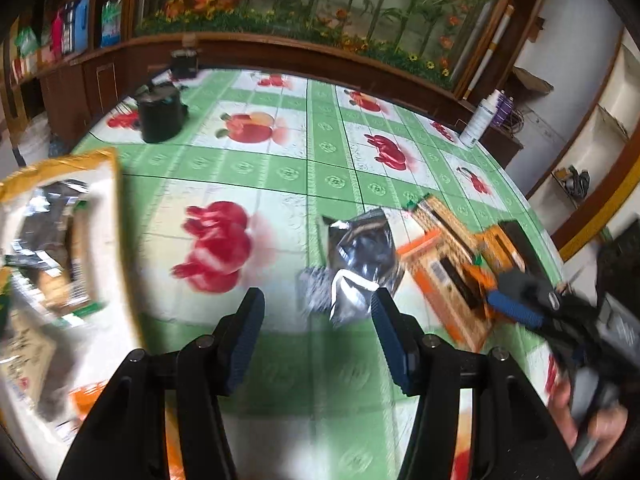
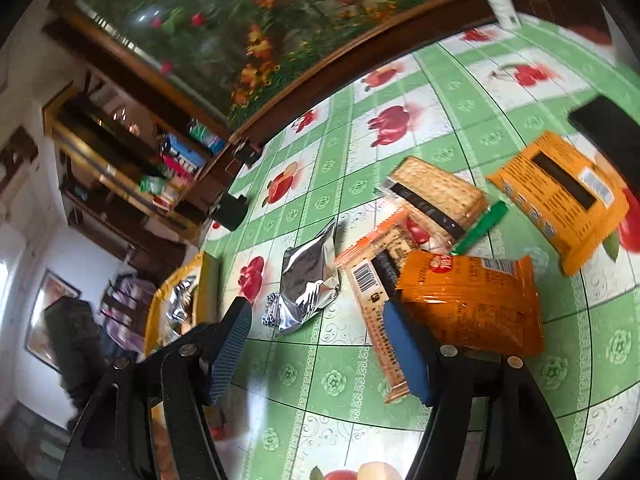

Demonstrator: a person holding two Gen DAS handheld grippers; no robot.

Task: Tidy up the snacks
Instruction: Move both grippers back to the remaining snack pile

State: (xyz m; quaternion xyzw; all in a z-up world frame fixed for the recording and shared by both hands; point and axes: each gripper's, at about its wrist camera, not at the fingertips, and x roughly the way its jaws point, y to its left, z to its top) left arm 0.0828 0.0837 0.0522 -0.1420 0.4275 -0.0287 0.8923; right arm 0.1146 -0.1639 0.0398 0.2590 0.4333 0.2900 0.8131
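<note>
Beside the foil pack (image 1: 362, 258), left of the orange snacks (image 2: 468, 300) on the bench (image 1: 280, 168), both claws gape empty: the left claw (image 1: 318, 312) lines up on it, probably bound for the box (image 1: 60, 256); the right claw (image 2: 316, 344) hovers near.

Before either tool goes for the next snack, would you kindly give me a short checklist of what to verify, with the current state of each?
1. Left tool open and holding nothing: ok.
2. Right tool open and holding nothing: ok.
3. Silver packet lies free on the tablecloth, nothing on top of it: ok.
4. Orange packet free to lift: not ok, it rests over the long biscuit pack.
5. Yellow box open with room left: cannot tell, it is blurred and already holds packets.
6. Tools apart from each other: ok, the right one sits off to the side in the left view.
</note>
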